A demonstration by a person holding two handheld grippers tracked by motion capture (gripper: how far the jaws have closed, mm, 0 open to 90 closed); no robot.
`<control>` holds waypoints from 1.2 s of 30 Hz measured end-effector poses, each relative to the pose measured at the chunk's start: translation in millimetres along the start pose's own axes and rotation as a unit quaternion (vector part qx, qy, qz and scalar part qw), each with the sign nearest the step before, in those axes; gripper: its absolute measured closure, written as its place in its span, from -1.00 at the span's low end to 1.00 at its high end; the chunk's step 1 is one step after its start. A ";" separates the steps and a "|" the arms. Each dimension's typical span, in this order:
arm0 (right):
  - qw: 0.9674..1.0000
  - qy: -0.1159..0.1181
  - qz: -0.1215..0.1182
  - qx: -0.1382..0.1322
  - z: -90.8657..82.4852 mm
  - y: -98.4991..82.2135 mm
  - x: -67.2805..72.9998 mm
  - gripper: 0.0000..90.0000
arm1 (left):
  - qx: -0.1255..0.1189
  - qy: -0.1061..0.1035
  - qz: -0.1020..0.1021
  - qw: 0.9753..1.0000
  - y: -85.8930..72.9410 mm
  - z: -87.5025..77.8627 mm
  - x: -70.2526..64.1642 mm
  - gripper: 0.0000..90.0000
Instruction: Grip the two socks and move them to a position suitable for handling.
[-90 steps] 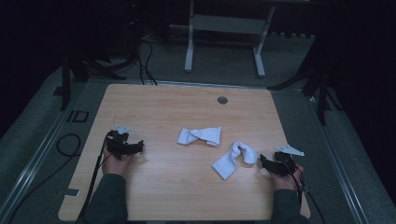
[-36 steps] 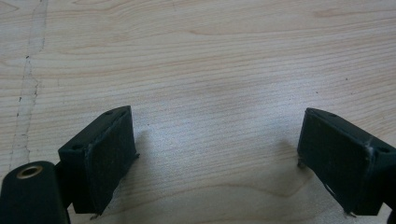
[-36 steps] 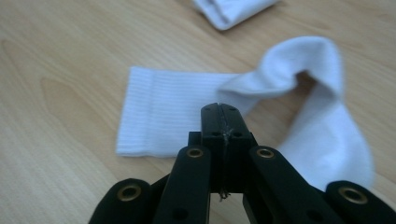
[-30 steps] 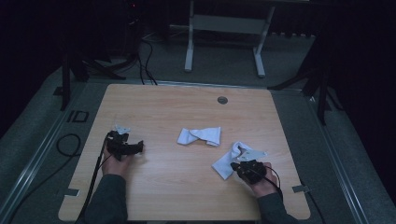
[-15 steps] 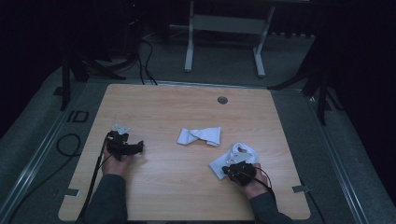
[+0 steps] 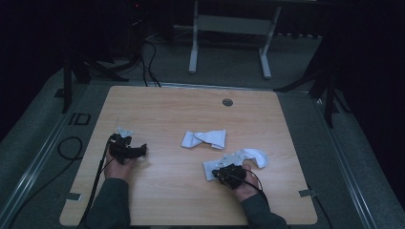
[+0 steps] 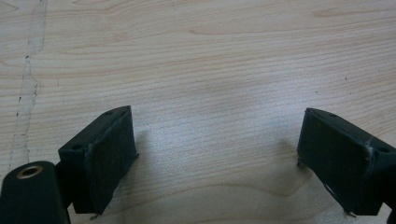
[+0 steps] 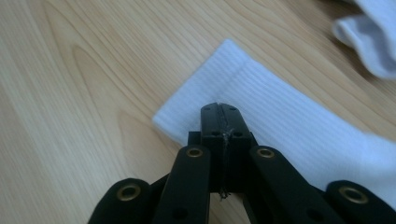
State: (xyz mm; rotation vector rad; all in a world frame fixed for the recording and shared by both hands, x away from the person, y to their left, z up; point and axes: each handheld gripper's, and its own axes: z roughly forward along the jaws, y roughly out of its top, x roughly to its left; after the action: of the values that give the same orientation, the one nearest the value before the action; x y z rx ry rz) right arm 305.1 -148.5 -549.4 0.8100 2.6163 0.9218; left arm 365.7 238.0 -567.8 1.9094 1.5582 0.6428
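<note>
Two white socks lie on the wooden table (image 6: 167, 109). One is crumpled at the middle (image 6: 204, 138). The other (image 6: 243, 158) stretches toward the right front, with its ribbed cuff (image 8: 280, 112) flat on the wood. My right gripper (image 6: 217, 172) is over that cuff's near end, its jaws shut (image 8: 220, 108) flat against each other with no cloth seen between them. My left gripper (image 6: 139, 150) rests at the left front, open (image 7: 219, 135) over bare wood.
A small round grommet (image 6: 227, 102) sits near the table's far edge. The edge of another white sock (image 8: 369, 32) shows in the right gripper view's top right. Cables trail off the left side, and a metal stand (image 6: 229, 28) is beyond the table.
The right hand has moved left from near the table's right edge to the near sock's cuff end. The sock looks shifted and more bunched. The left hand has stayed put.
</note>
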 end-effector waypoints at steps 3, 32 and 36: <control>1.000 0.006 -0.008 -0.002 5.5 6.4 4.8 0.99 | 0.000 0.000 0.000 1.000 0.0 0.0 -0.1 -0.75; 0.996 -0.068 0.052 0.000 -22.2 -22.1 -41.4 0.99 | 0.000 -0.001 0.001 1.000 -0.1 -0.1 0.0 -0.75; 0.997 -0.064 0.050 0.007 -18.8 -26.3 -38.1 0.99 | 0.000 0.000 0.000 1.000 -0.1 -0.1 -0.1 -0.75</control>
State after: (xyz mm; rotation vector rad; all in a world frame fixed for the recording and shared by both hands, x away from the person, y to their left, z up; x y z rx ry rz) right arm 317.5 -196.9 -549.8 0.9773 2.4949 0.8480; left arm 365.5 238.0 -567.8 1.9093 1.5578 0.6421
